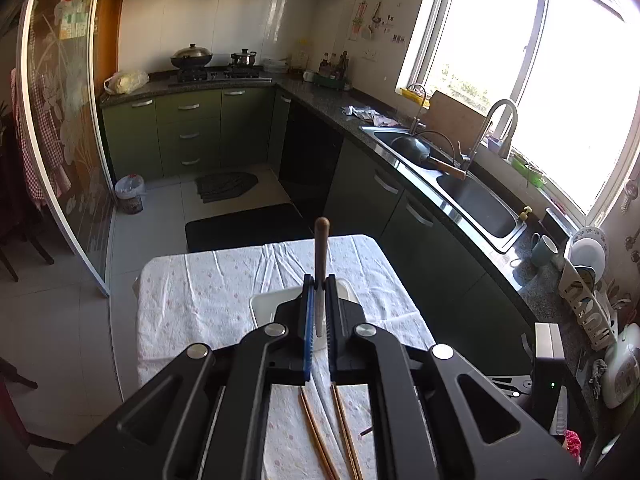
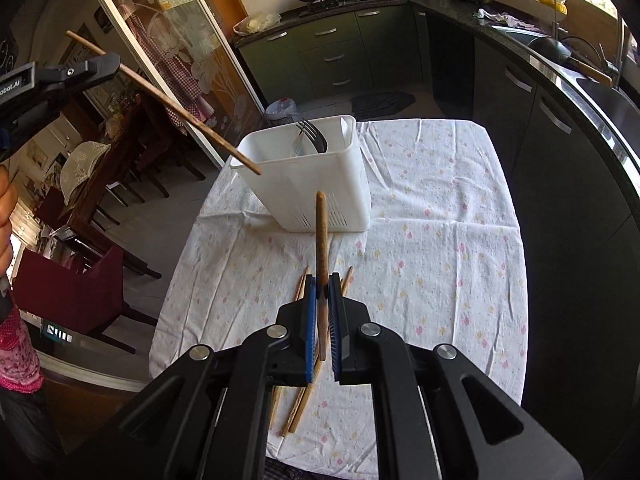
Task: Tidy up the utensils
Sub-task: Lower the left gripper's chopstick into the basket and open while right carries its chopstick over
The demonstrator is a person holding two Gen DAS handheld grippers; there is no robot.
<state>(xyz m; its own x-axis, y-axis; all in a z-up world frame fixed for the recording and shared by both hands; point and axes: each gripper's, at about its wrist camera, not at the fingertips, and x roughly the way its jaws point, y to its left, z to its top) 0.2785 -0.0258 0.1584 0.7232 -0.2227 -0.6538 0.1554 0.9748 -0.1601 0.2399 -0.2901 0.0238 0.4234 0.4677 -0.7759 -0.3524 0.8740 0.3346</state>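
Observation:
My left gripper (image 1: 319,280) is shut on a wooden chopstick (image 1: 321,256) that sticks forward above the table. The right wrist view shows that gripper (image 2: 108,65) at the upper left, its chopstick (image 2: 168,106) slanting down with its tip at the rim of the white utensil holder (image 2: 316,196). My right gripper (image 2: 322,285) is shut on another wooden chopstick (image 2: 321,236), pointing toward the holder from a short way in front. A dark fork (image 2: 310,136) stands inside the holder. Several chopsticks (image 2: 298,404) lie on the cloth under my right gripper, also in the left wrist view (image 1: 320,436).
The table has a white floral cloth (image 2: 432,240). Dark green counter cabinets (image 2: 560,152) run along the right, with a sink (image 1: 476,204) and dish rack (image 1: 588,280). Red chairs (image 2: 76,292) and a dining table stand to the left. A glass sliding door (image 2: 180,40) stands behind the holder.

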